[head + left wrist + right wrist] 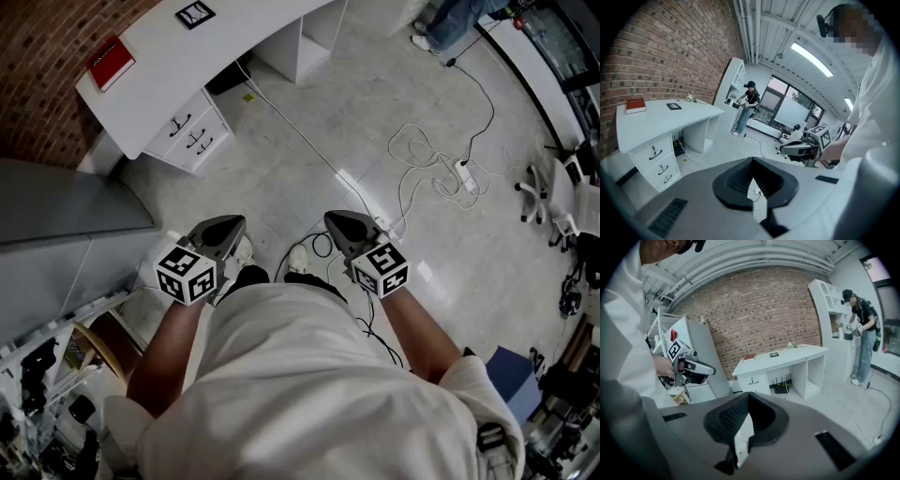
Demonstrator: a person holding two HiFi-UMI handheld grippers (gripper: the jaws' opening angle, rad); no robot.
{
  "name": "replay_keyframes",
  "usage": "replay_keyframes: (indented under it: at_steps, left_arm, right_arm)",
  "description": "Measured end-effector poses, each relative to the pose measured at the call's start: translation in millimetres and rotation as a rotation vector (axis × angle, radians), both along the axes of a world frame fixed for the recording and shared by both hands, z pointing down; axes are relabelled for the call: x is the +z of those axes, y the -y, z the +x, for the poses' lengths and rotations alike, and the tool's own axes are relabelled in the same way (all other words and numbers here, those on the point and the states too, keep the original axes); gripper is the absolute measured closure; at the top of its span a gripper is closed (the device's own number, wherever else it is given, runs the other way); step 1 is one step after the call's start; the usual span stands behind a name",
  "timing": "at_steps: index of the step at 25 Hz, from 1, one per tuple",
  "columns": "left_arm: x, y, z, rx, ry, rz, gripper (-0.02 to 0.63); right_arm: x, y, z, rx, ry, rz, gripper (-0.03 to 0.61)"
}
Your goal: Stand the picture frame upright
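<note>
The picture frame (195,14) is small and dark and lies flat on the white desk (169,56), far ahead of me; it also shows in the left gripper view (673,106) and the right gripper view (774,354). My left gripper (228,228) and right gripper (336,222) hang side by side close to my body, above the floor and well short of the desk. Both are shut with nothing between the jaws, as each own view shows: left gripper (751,161), right gripper (747,397). Each view also catches the other gripper at its side.
A red book (111,62) lies on the desk's left end, above white drawers (192,131). White cables and a power strip (464,174) trail over the floor. A grey cabinet (56,211) stands at my left. Another person (745,108) stands by the shelves.
</note>
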State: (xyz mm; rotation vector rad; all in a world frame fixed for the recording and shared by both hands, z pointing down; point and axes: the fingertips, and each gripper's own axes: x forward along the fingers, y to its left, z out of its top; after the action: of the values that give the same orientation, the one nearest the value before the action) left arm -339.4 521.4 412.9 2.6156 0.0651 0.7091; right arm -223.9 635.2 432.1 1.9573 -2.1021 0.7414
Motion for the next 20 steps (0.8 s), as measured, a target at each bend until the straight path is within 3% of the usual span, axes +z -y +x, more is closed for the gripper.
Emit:
replay_keyframes:
  at_steps: [5,12,18,20]
  left_arm:
    - [-5.6,-17.4,5.6,0.0,-0.018,0.007,0.62]
    - [-8.7,-31.9,16.5,-0.021,-0.038,0.013,0.62]
    - [-2.8,-10.3,31.4,-0.049,-0.025,0.029,0.616]
    - [-0.7,4.7,39.7,-0.052,-0.03,0.028,0.574]
  right_arm:
    - [-3.3,-7.5,-20.4,-0.061,-0.005,0.002,0.575]
    - [-6.3,-8.4,-15.9,-0.116,-0.013,-0.007,0.575]
    - [-6.5,19.6,1.7,-0.139,-0.017,0.002,0.574]
    - [-6.1,35.3,13.5,-0.126,-0.017,0.007,0.569]
